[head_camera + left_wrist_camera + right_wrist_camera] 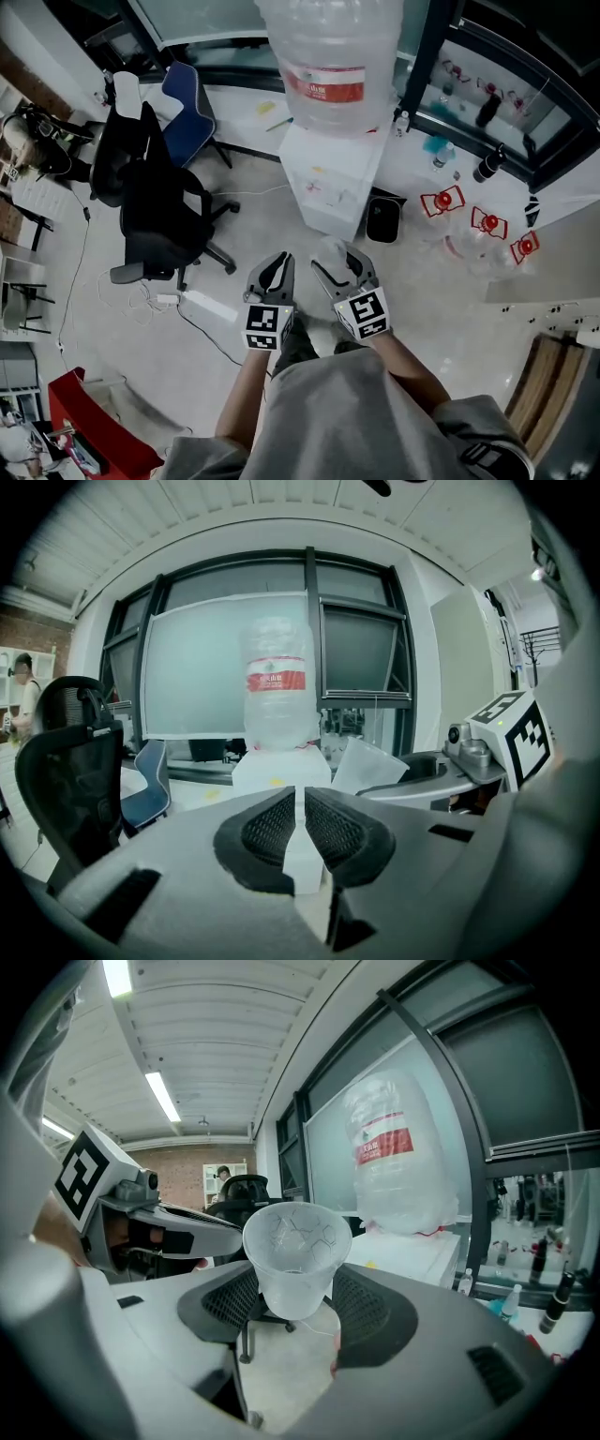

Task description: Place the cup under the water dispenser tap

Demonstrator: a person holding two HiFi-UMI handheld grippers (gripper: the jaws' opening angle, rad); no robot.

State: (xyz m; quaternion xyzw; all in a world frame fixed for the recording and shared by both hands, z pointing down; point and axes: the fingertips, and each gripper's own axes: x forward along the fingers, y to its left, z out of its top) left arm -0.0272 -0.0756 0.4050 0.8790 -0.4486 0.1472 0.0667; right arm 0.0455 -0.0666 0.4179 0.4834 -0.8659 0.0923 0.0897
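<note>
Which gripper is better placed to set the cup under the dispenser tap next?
Right. The right gripper holds the cup between its jaws and faces the water dispenser ahead. The left gripper is empty, its jaws nearly together.

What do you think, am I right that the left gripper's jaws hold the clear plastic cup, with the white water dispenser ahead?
Not quite. The right gripper holds the clear plastic cup, as the right gripper view shows. The left gripper has its jaws together, empty. The white water dispenser is indeed ahead.
</note>
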